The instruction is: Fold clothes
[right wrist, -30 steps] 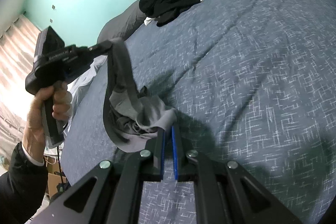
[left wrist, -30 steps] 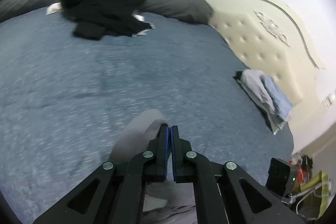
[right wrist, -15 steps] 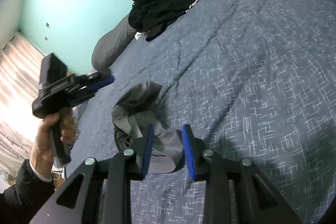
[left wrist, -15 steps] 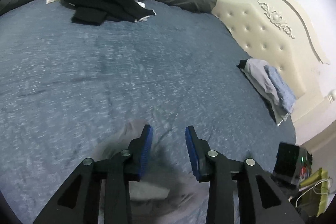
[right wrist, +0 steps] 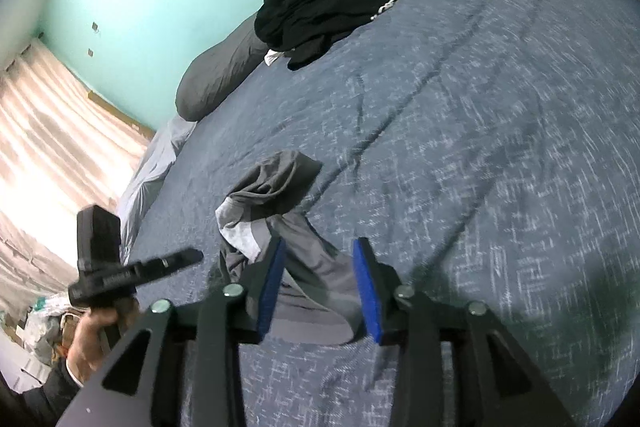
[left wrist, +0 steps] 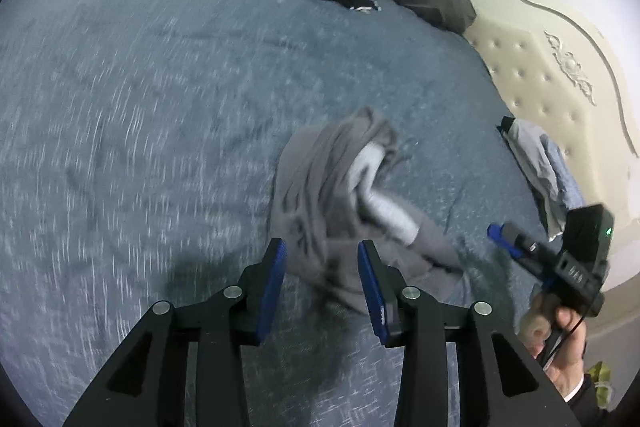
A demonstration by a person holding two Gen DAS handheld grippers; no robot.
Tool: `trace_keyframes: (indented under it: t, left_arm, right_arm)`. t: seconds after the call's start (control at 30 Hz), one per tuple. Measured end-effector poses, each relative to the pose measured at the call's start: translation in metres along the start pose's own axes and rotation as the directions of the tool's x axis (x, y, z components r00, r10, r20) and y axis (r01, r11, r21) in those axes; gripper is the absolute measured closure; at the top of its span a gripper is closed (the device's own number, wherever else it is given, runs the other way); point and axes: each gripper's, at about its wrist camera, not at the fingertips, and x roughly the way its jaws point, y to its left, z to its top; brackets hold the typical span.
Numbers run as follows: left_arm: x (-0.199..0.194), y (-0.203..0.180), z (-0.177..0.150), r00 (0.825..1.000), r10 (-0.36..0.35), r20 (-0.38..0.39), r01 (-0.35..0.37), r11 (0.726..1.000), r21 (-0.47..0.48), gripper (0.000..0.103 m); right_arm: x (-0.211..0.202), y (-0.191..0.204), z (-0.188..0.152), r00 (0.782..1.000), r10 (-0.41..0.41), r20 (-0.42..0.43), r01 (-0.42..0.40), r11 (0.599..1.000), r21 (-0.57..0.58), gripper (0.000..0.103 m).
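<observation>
Left hand-held gripper (left wrist: 322,281) and right hand-held gripper (right wrist: 318,285) are seen partly open, jaws having just been opening; nothing is gripped, though the grey garment (left wrist: 340,195) is seen through each gap. The garment is noted crumpled on the blue bedspread (left wrist: 140,107), a lighter panel exposed. Farther off, folded clothes (left wrist: 540,163) lie by the headboard (left wrist: 560,75); black clothes (right wrist: 320,15) are heaped against the dark pillows (right wrist: 216,75).
</observation>
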Motion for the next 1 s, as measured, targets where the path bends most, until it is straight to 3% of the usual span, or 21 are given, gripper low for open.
trace_keyframes:
  t: [0.37,0.57,0.8,0.93,1.0]
  left_arm:
    - [0.010,0.013,-0.012,0.999,-0.029,-0.013,0.028,0.998,-0.057,0.062]
    - [0.012,0.012,-0.015,0.999,-0.028,-0.016,0.028,0.999,-0.046,0.064]
    - [0.016,0.007,-0.017,0.998,-0.060,-0.031,0.059,0.998,-0.035,0.067]
    - [0.016,0.006,-0.016,0.998,-0.063,-0.030,0.062,0.997,-0.034,0.071]
    - [0.016,0.006,-0.016,0.997,-0.065,-0.030,0.063,0.997,-0.035,0.071]
  right_arm:
    - [0.064,0.025,0.052,0.985,-0.050,-0.165,0.032,0.993,-0.110,0.057]
    - [0.101,0.025,0.068,0.972,-0.056,-0.228,0.036,0.995,-0.091,0.057]
    - [0.133,0.028,0.084,0.971,0.001,-0.240,-0.009,0.999,-0.033,0.057]
    - [0.145,0.029,0.089,0.968,-0.005,-0.251,-0.005,0.999,-0.038,0.073]
    - [0.148,0.033,0.091,0.967,-0.012,-0.255,-0.003,0.998,-0.058,0.090]
